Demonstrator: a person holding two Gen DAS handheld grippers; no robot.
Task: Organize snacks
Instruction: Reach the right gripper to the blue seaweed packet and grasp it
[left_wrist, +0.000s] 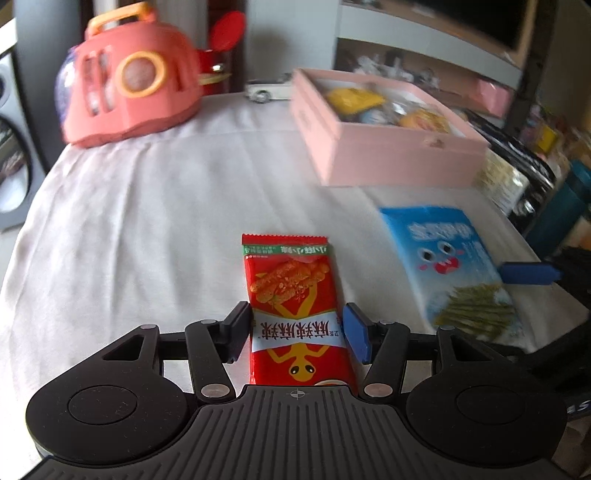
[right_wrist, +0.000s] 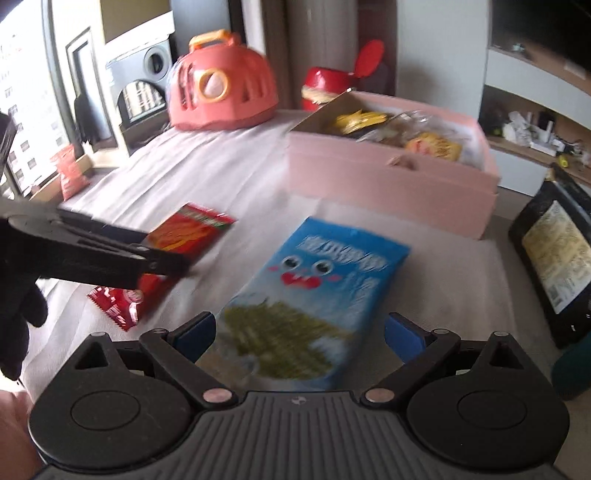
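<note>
A red snack packet (left_wrist: 291, 306) lies on the white cloth between the fingers of my left gripper (left_wrist: 297, 332), whose pads touch its two sides. It also shows in the right wrist view (right_wrist: 184, 236), under the left gripper (right_wrist: 162, 258). A blue snack bag (right_wrist: 306, 295) with a cartoon face lies between the open fingers of my right gripper (right_wrist: 299, 332), with gaps on both sides. The same bag shows in the left wrist view (left_wrist: 454, 269). A pink box (left_wrist: 373, 136) holding several snacks stands at the back right; it also shows in the right wrist view (right_wrist: 388, 177).
A coral toy carrier (left_wrist: 129, 77) and a red lidded container (left_wrist: 221, 48) stand at the far edge of the table. A white toy car (left_wrist: 266, 90) sits behind the box. A black framed board (right_wrist: 554, 254) leans at the right. A small red packet (right_wrist: 70, 173) lies by the window.
</note>
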